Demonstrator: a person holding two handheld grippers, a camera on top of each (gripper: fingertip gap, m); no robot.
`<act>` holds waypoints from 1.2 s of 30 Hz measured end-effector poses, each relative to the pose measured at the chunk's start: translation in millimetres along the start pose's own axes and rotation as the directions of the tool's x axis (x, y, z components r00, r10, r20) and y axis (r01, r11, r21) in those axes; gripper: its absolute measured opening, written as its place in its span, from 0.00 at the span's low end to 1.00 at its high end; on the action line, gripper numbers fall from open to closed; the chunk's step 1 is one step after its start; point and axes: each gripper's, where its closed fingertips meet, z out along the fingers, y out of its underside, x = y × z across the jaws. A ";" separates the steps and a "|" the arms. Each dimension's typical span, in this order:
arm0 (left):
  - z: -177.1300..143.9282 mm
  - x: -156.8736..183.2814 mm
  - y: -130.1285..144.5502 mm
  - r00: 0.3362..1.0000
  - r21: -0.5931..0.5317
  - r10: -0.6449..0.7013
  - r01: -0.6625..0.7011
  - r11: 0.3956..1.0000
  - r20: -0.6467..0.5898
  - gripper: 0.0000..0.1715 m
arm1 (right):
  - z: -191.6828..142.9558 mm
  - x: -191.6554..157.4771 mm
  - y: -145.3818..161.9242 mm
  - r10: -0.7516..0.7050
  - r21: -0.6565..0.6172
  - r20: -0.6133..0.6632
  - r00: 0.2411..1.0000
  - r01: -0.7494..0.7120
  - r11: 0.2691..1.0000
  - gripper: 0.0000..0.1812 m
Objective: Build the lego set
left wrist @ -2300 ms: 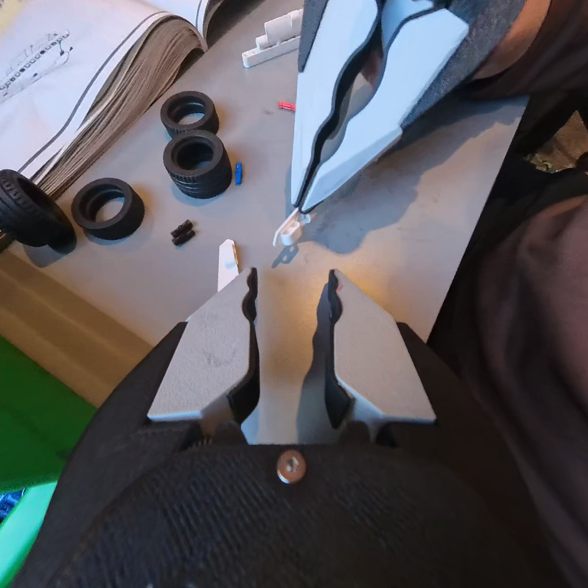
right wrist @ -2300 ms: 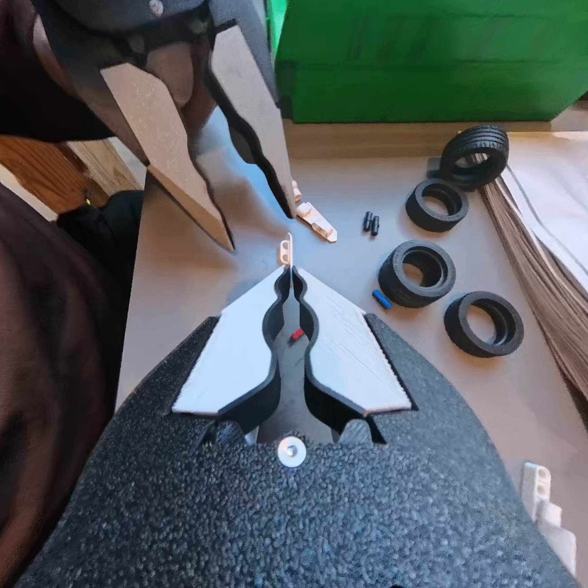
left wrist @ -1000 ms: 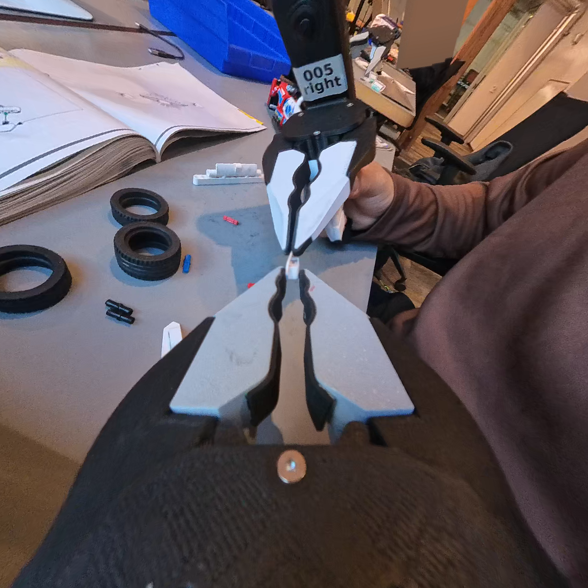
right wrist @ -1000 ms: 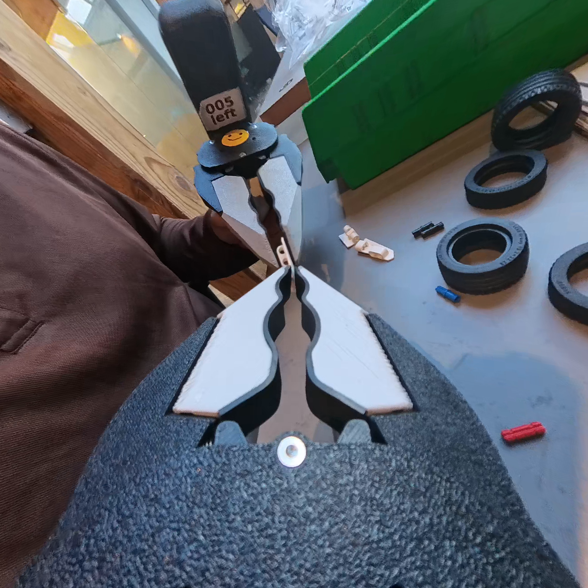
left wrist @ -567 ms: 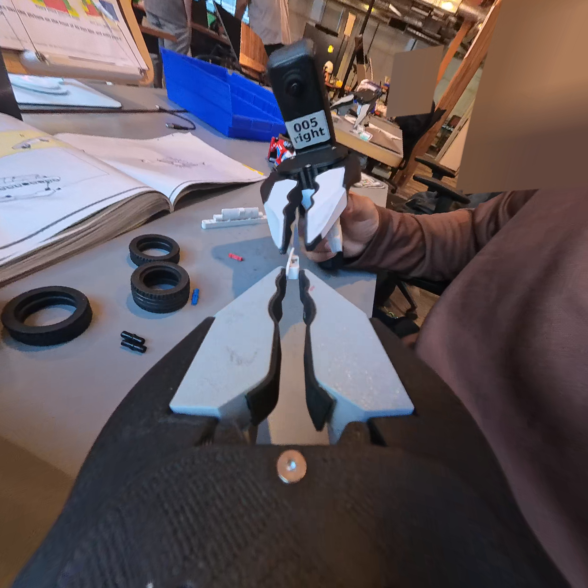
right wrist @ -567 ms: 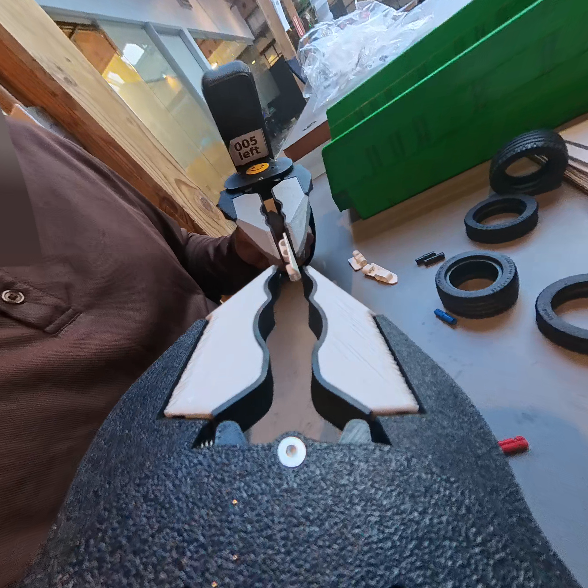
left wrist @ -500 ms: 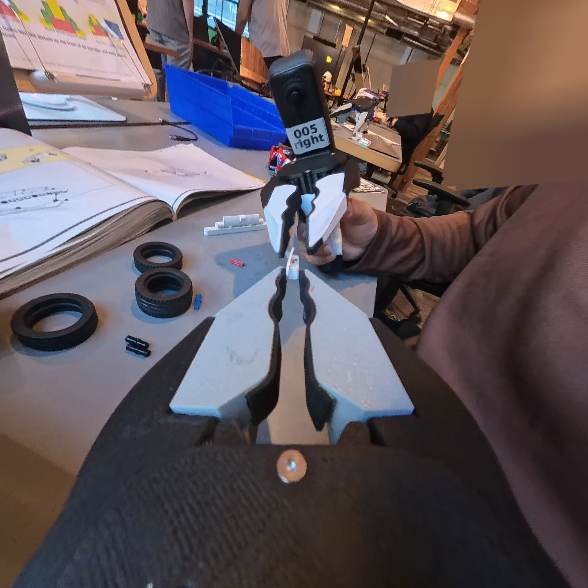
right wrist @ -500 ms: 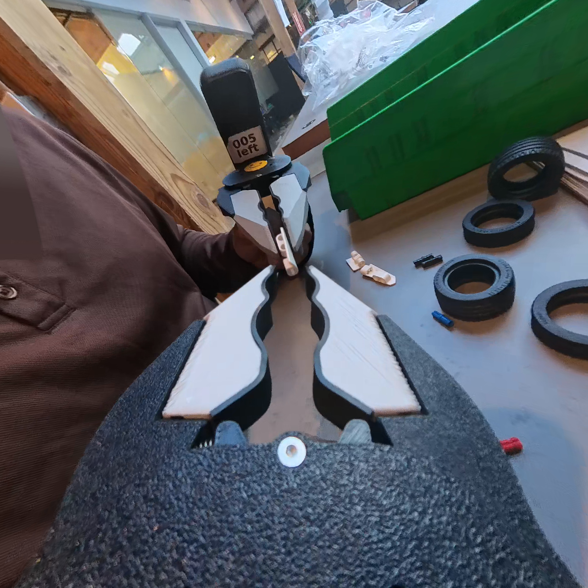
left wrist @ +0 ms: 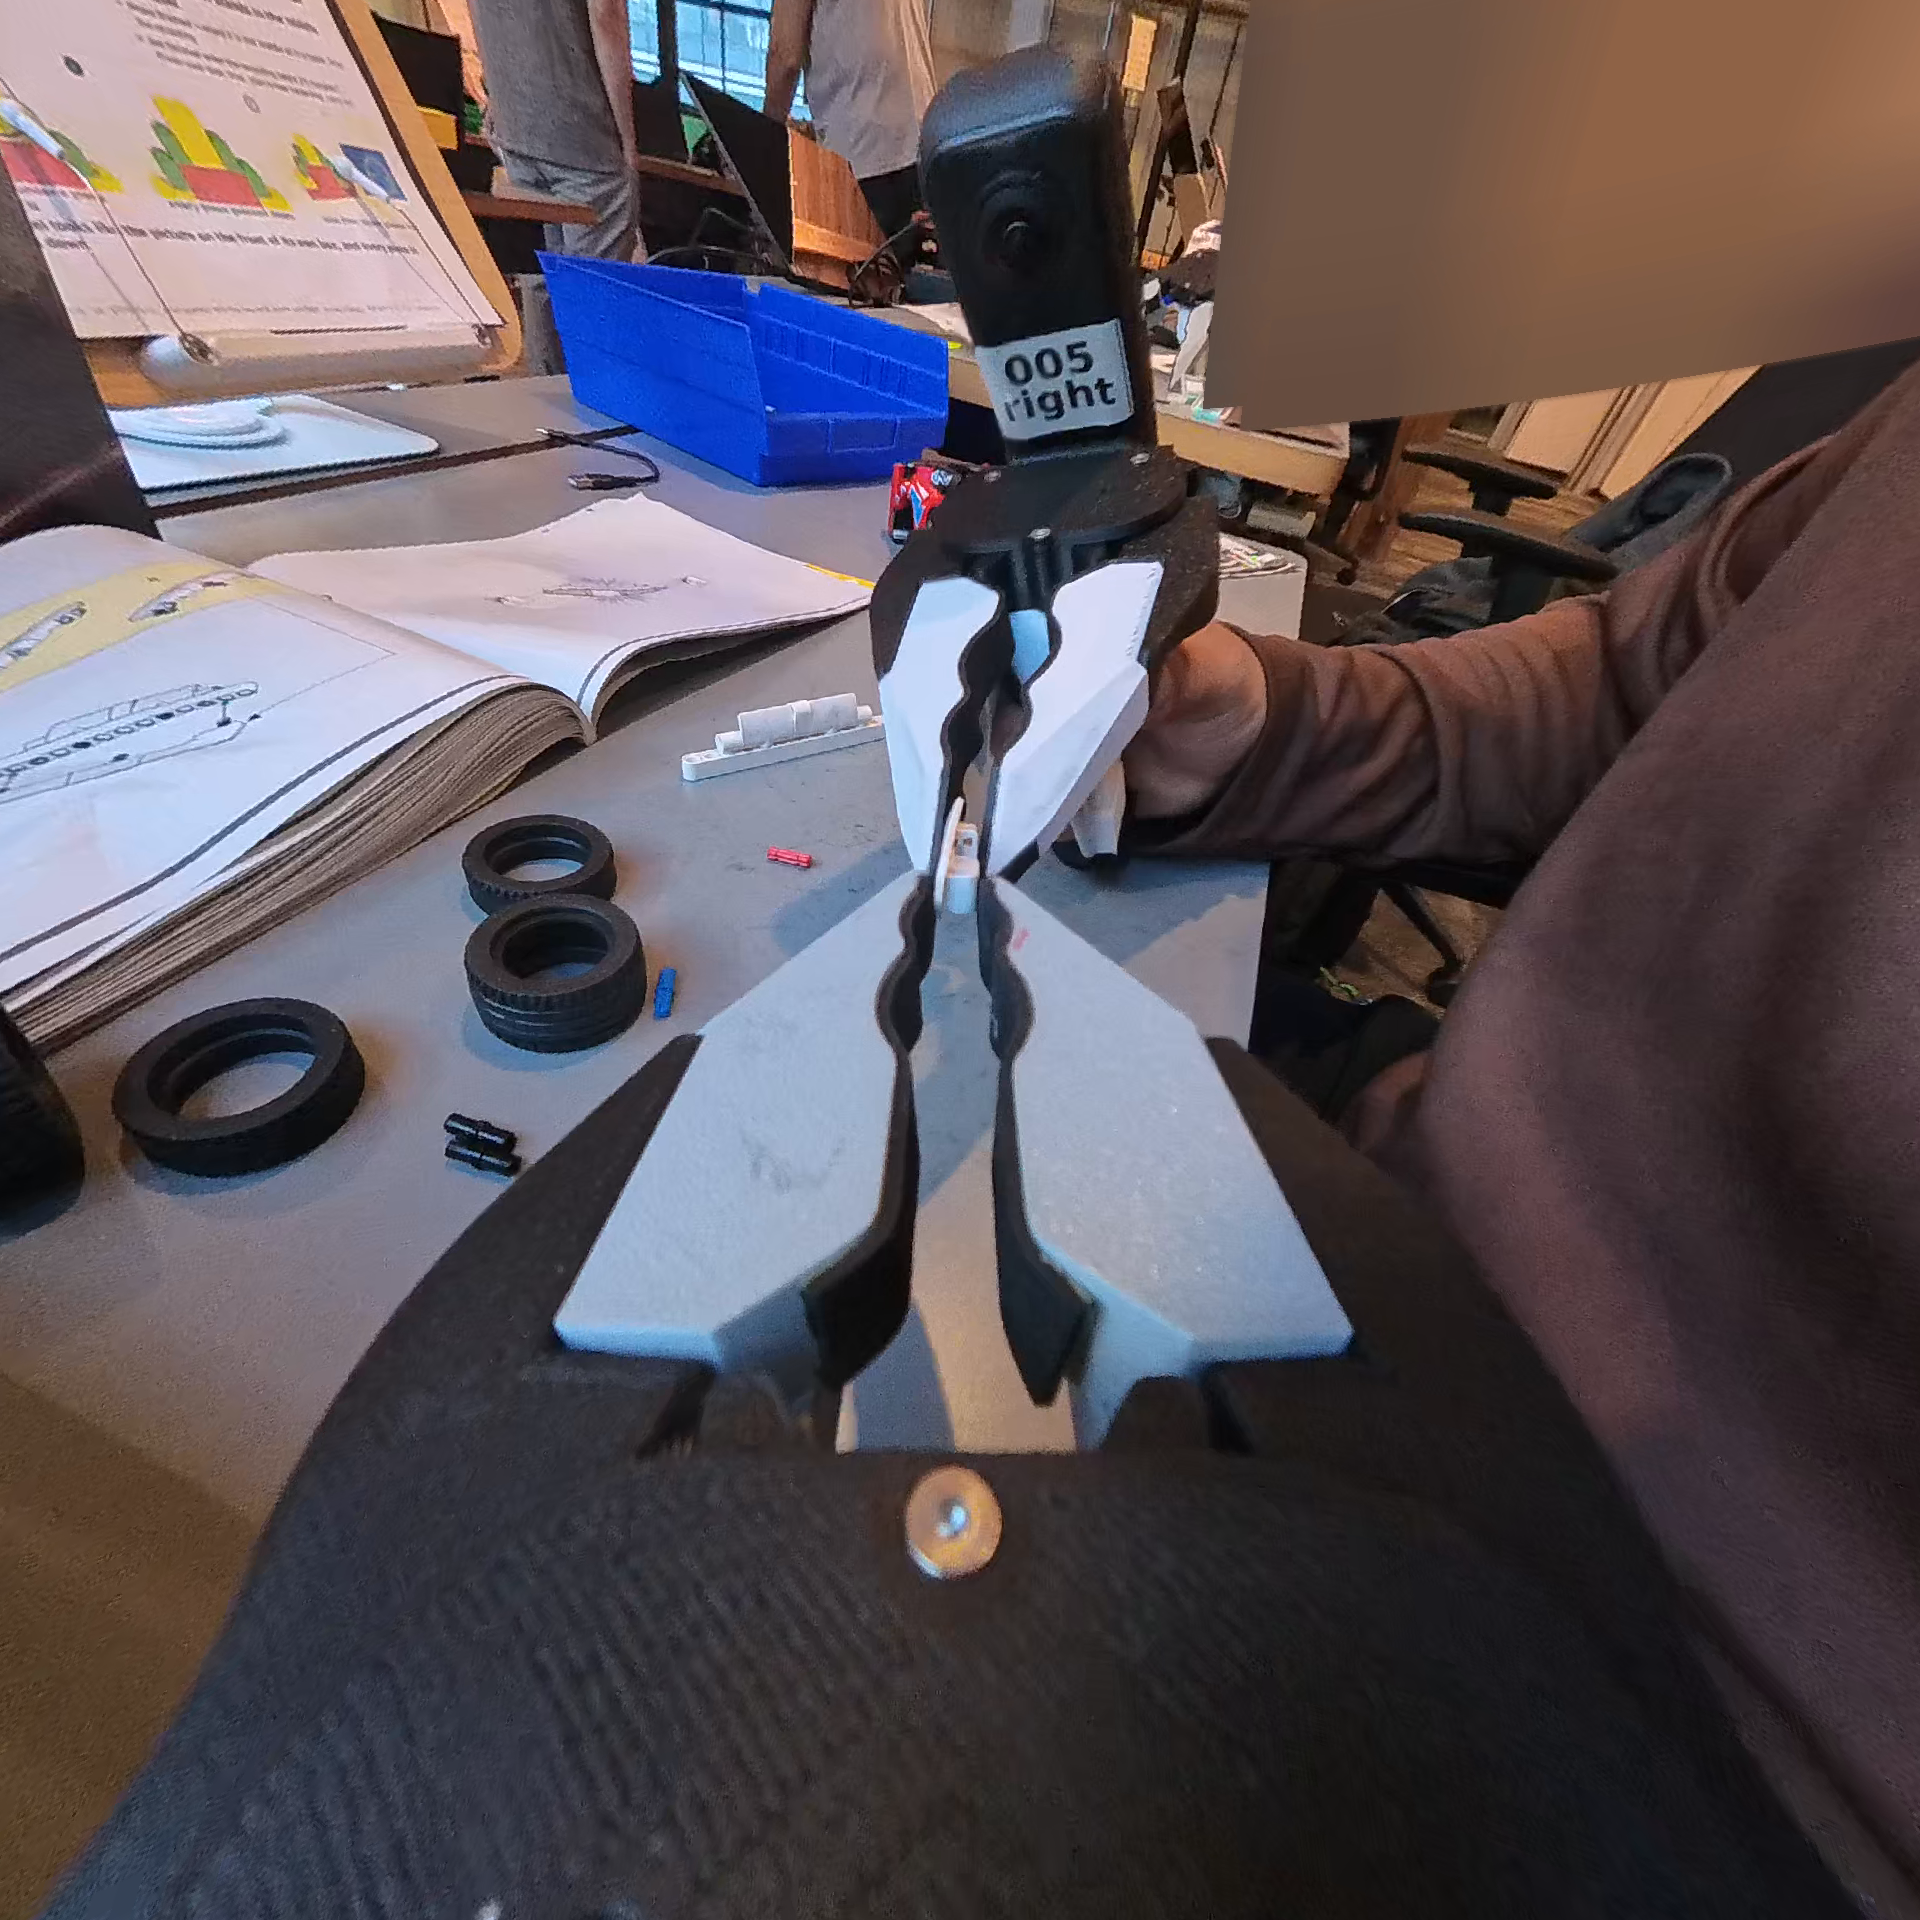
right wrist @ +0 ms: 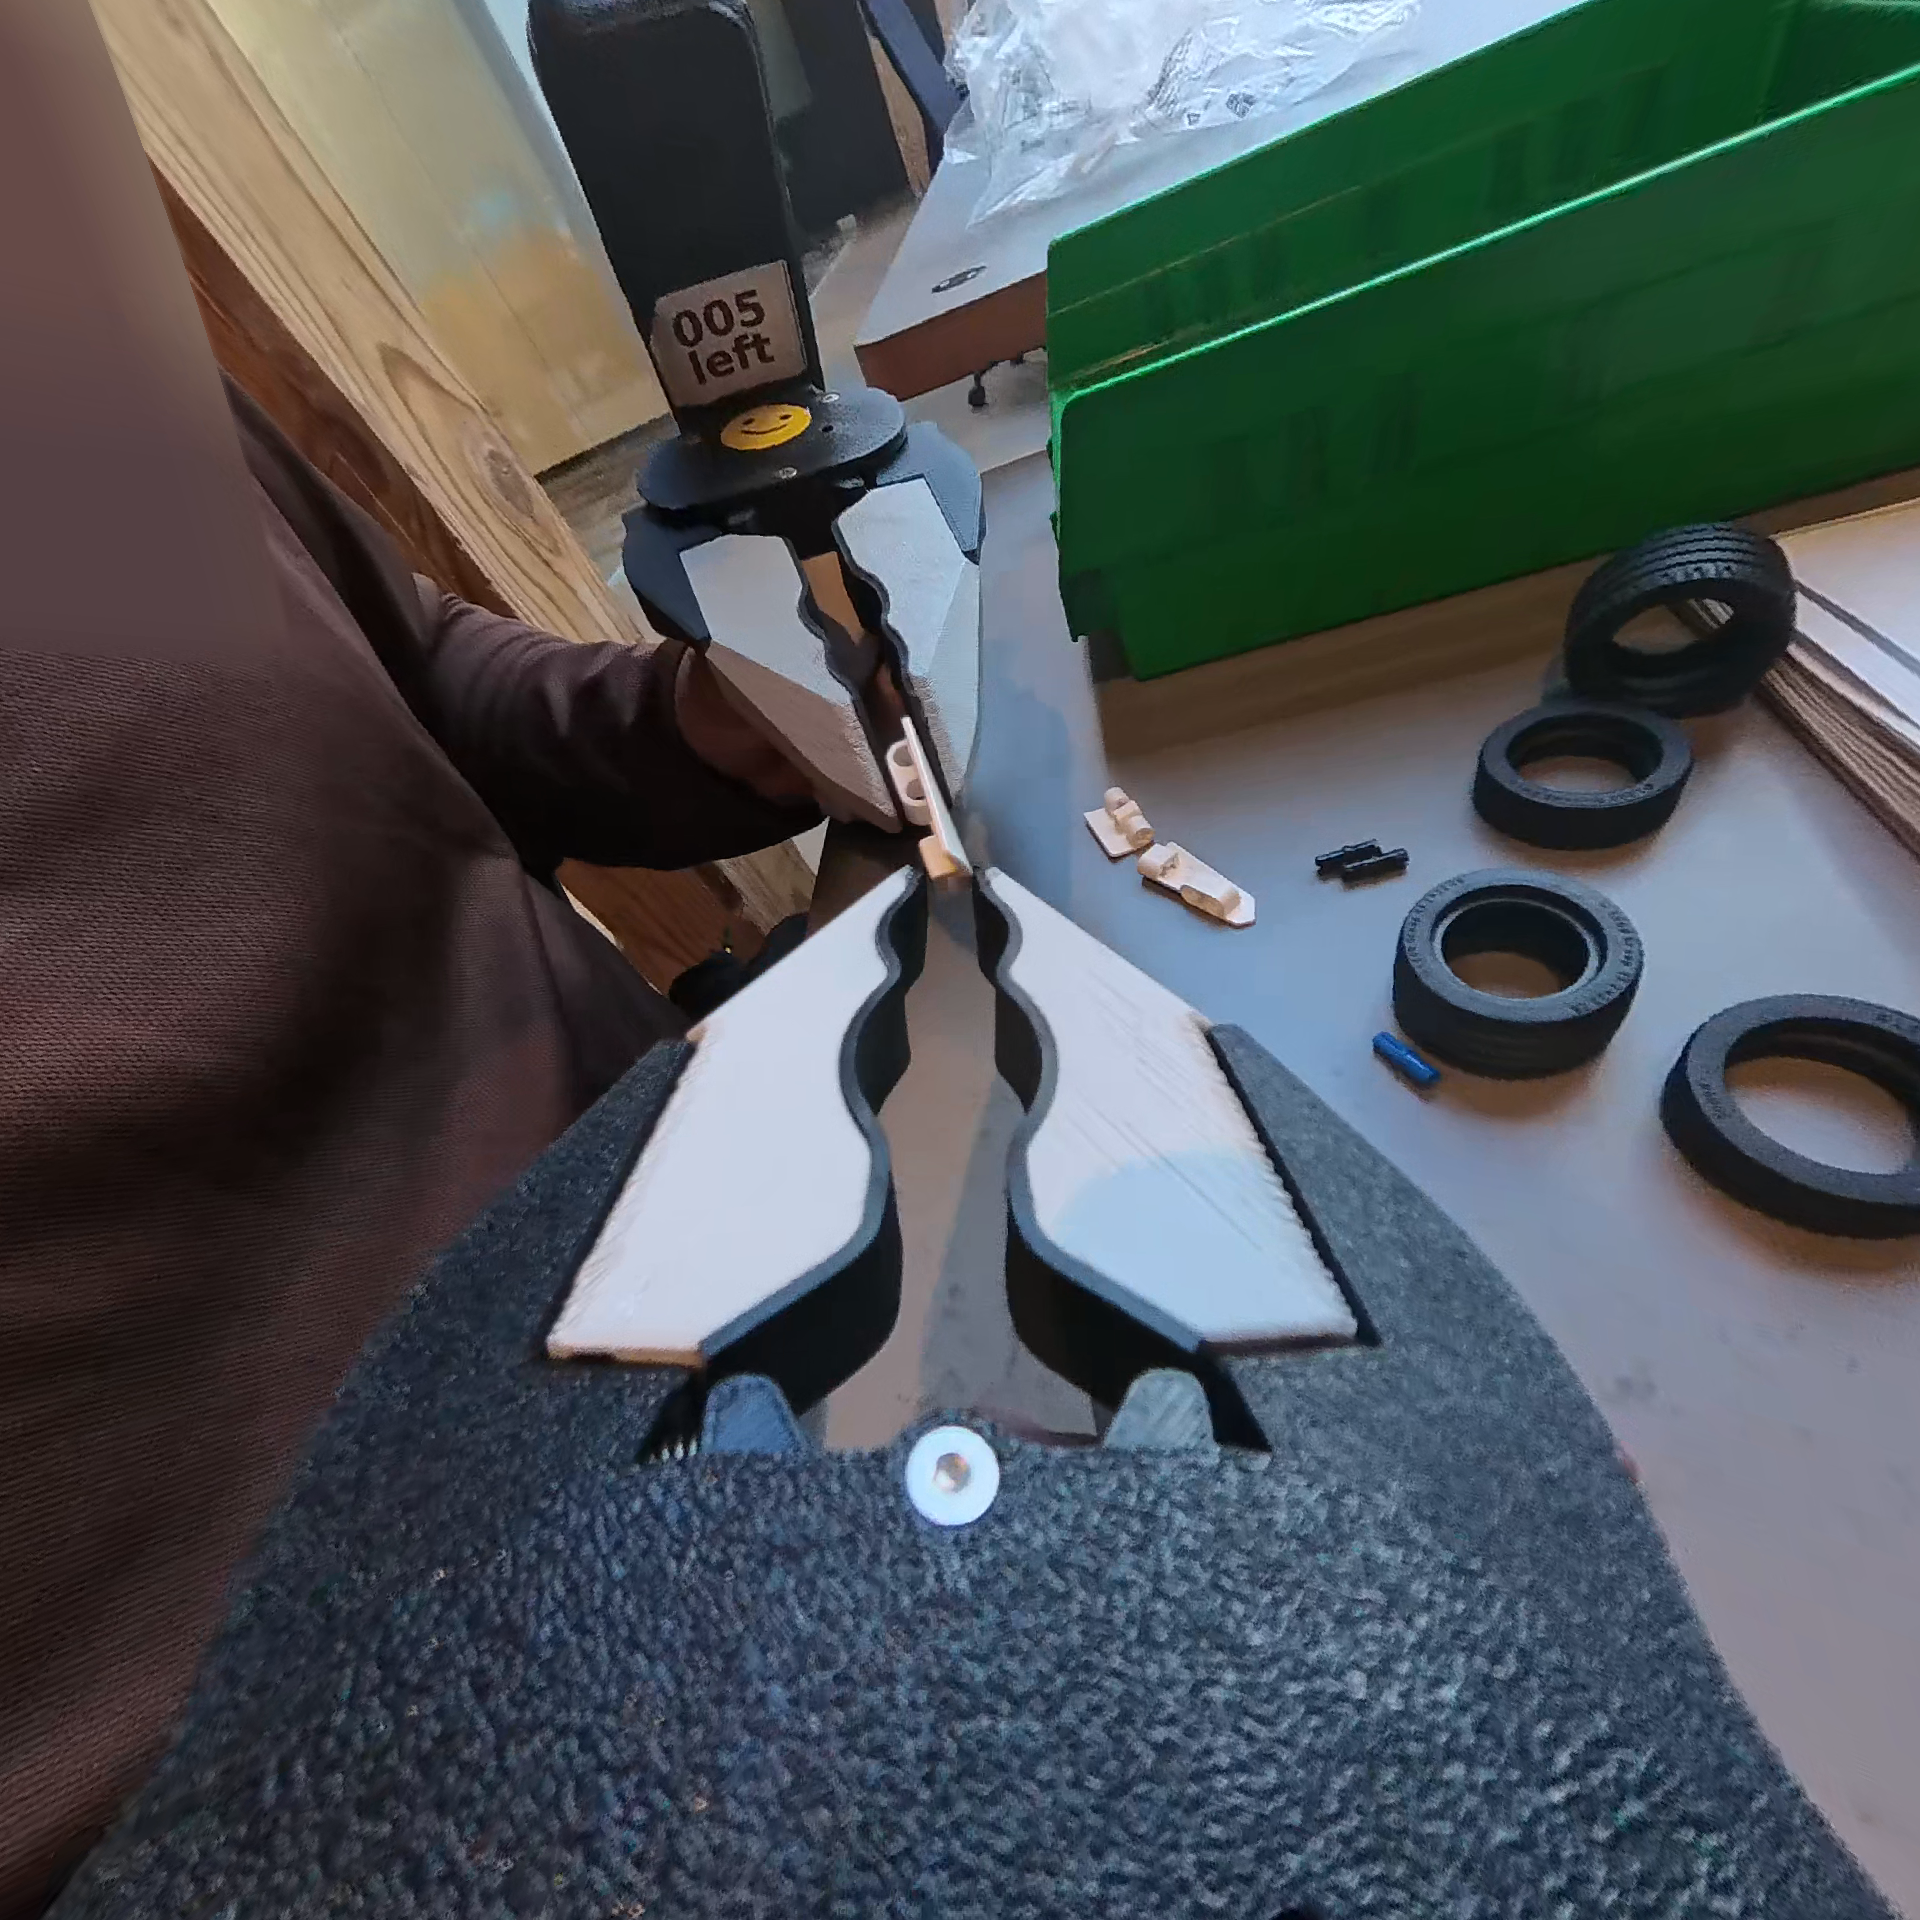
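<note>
Midair, the left gripper (left wrist: 954, 902) pinches a small white Lego piece (left wrist: 957, 858); the right gripper (right wrist: 948, 883), at twelve o'clock, grips its other end.

R gripper (right wrist: 948, 883) tips closed on lower end of small white piece (right wrist: 928, 805); L gripper (right wrist: 914, 800), facing it, clamps upper end. Both held above grey table (right wrist: 1455, 1403). Four black tyres (right wrist: 1517, 971) w/ blue pin (right wrist: 1405, 1060) lie right, green bin (right wrist: 1455, 395) behind.
</note>
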 end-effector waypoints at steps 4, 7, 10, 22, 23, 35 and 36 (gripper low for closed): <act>0.5 -0.7 3.4 1.000 -0.022 0.020 -0.020 1.000 0.008 0.03 | -0.1 0.9 0.7 -0.012 -0.006 -0.013 1.000 0.012 1.000 0.05; 0.4 -2.2 4.4 1.000 -0.032 0.016 -0.015 0.999 0.018 0.03 | -0.1 2.9 1.5 -0.006 -0.005 -0.021 1.000 0.006 1.000 0.05; -0.2 -5.2 6.9 0.999 -0.065 0.032 -0.029 0.997 0.043 0.03 | -1.3 6.3 0.0 -0.042 -0.009 -0.062 0.997 0.041 0.999 0.06; 2.7 -5.4 2.8 0.997 -0.097 -0.038 0.044 0.994 0.061 0.03 | 15.9 13.3 17.4 -0.331 -0.213 -0.232 0.915 0.284 0.935 0.05; 2.9 -5.8 1.6 0.997 -0.091 -0.041 0.047 0.995 0.067 0.03 | 18.2 12.8 17.1 -0.320 -0.208 -0.230 0.919 0.275 0.939 0.05; -1.1 -31.5 11.8 0.975 -0.192 -0.032 0.075 0.979 0.221 0.03 | 11.0 26.6 6.2 -0.052 -0.051 -0.204 0.978 0.042 0.998 0.09; -0.7 -32.5 13.7 0.973 -0.210 -0.016 0.066 0.975 0.230 0.03 | 8.0 30.2 4.6 -0.037 -0.040 -0.221 0.975 0.029 0.999 0.09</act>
